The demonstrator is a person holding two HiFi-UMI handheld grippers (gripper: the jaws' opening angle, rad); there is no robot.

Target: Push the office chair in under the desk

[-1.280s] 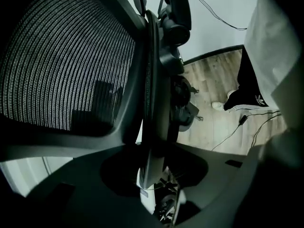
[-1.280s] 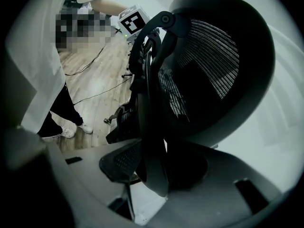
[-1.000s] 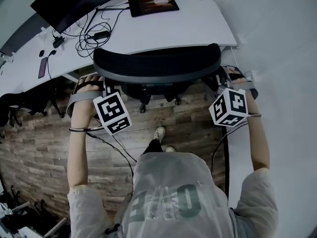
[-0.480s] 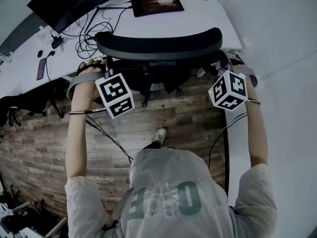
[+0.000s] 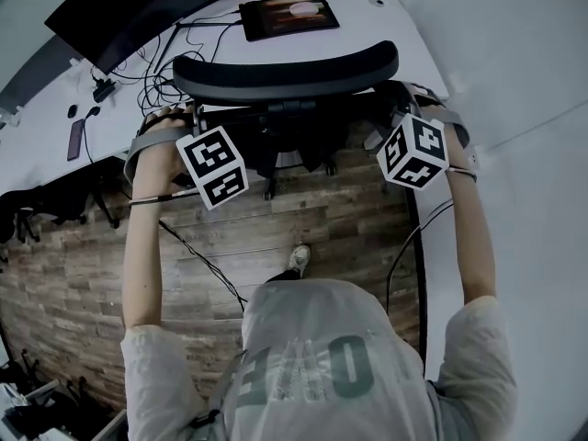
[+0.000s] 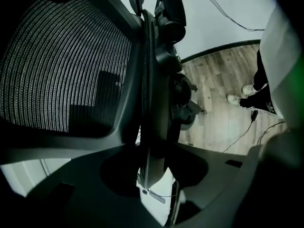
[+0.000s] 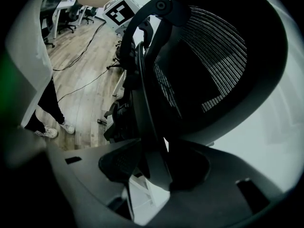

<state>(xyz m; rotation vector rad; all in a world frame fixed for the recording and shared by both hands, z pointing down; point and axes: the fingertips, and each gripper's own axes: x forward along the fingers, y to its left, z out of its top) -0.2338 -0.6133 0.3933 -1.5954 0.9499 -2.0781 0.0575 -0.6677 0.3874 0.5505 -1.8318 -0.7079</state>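
The black office chair's curved mesh back (image 5: 285,72) stands against the white desk's (image 5: 386,39) front edge, with its seat and base mostly hidden beneath. My left gripper (image 5: 175,125) grips the back's left edge. In the left gripper view the backrest frame (image 6: 147,80) runs down between the jaws of that gripper (image 6: 152,175), which are closed on it. My right gripper (image 5: 411,104) holds the back's right edge. In the right gripper view the frame (image 7: 142,94) sits between the jaws of that gripper (image 7: 156,170) the same way.
On the desk lie a tablet (image 5: 288,14), a dark monitor (image 5: 138,7), tangled cables (image 5: 165,62) and a phone (image 5: 75,140). Other chairs (image 5: 37,205) stand at the left on the wood floor (image 5: 276,228). The person's shoe (image 5: 296,259) and a floor cable (image 5: 207,265) are behind the chair.
The chair back has moved forward to the desk edge, and more of the seat has gone under the desk. Both grippers travelled forward with it, and the person stepped after them.
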